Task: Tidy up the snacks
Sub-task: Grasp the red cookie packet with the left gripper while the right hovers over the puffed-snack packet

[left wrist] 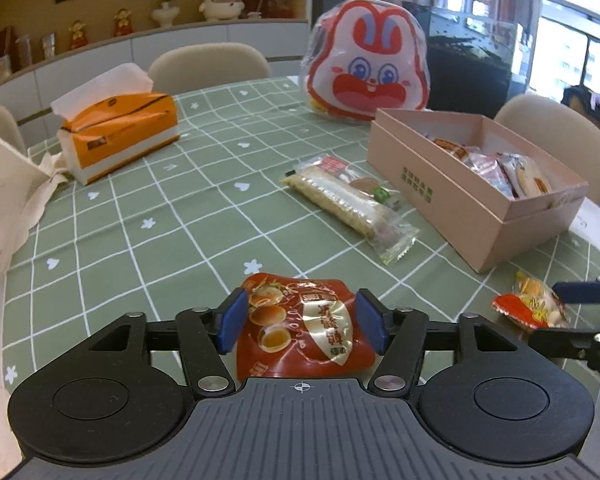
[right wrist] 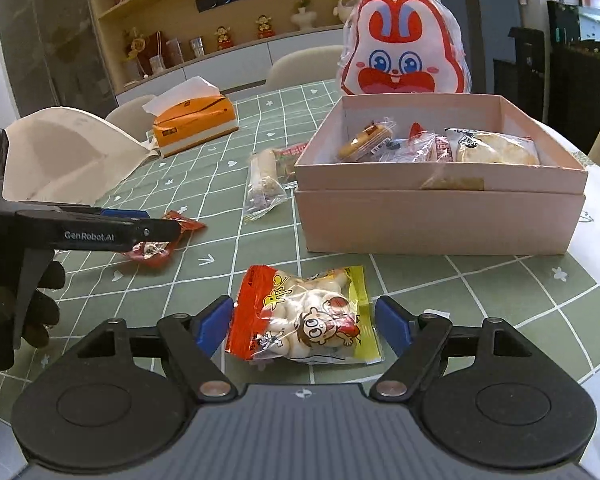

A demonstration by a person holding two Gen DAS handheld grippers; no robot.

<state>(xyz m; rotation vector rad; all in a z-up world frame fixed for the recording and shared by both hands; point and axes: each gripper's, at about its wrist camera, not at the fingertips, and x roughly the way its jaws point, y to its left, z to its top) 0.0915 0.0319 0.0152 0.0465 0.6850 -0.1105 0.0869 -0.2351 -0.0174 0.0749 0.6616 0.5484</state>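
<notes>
My left gripper (left wrist: 301,320) is open around a red pastry packet (left wrist: 304,326) that lies on the green checked tablecloth; its blue pads touch or nearly touch the packet's sides. My right gripper (right wrist: 304,326) is open around a red-and-yellow packet of white snacks (right wrist: 306,316), with gaps on both sides. That packet also shows in the left wrist view (left wrist: 530,306). The pink box (right wrist: 440,216) holds several wrapped snacks. A long clear-wrapped snack (left wrist: 352,200) lies left of the box. The left gripper shows from the side in the right wrist view (right wrist: 156,228).
An orange tissue pack (left wrist: 118,136) sits at the far left of the table. A big rabbit-face bag (left wrist: 366,60) stands behind the box. A white cloth bag (right wrist: 66,156) lies at the left. Beige chairs (left wrist: 208,62) surround the table.
</notes>
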